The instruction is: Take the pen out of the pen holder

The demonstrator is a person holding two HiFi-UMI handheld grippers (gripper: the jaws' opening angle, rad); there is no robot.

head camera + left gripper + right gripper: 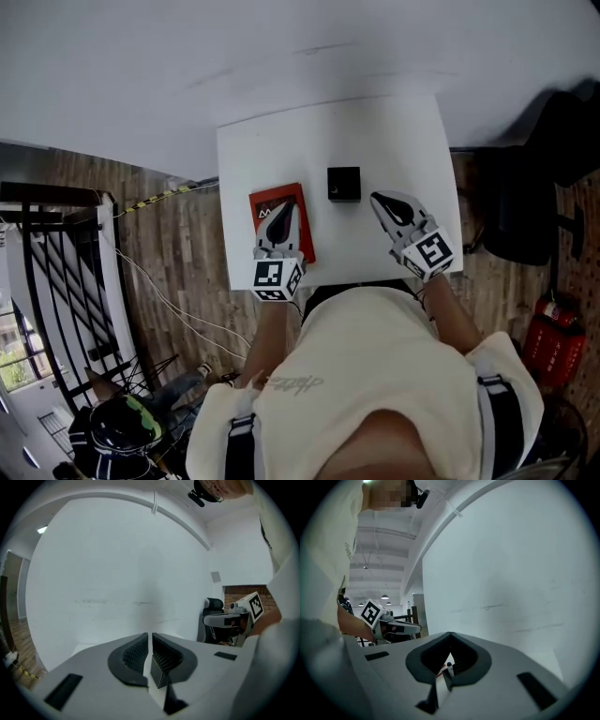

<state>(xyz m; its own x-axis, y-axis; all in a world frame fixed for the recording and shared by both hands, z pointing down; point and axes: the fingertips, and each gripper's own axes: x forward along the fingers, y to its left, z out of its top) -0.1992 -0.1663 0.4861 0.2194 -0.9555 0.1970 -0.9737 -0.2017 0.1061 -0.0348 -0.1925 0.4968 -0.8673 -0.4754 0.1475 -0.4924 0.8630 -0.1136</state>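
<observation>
Nearest: the person's cream shirt (361,375), forearms reaching out over the near edge of the white rectangular counter (281,141).

Left gripper (286,211): hovers over a flat red book with a white mark (267,211), which lies toward the counter's left edge, near half. Jaws pressed together with only a thin slit between the ribbed pads, nothing in them.

Right gripper (384,202): over bare counter toward the right edge, angled inward. Jaw tips meet, with a small hollow behind them. Through that hollow the right gripper view shows a thin dark pen-like stick with a pale tip (449,666) beside a red sliver. It looks small and far off, not pinched, though I cannot tell for certain.

Further out: a small black square pen holder (343,184) stands mid-counter, between the two grippers and just beyond their tips, apart from both and just right of the book. There is a pale speck at its near left corner, too small to identify.

Beyond the far edge is a plain white wall (117,573).
</observation>
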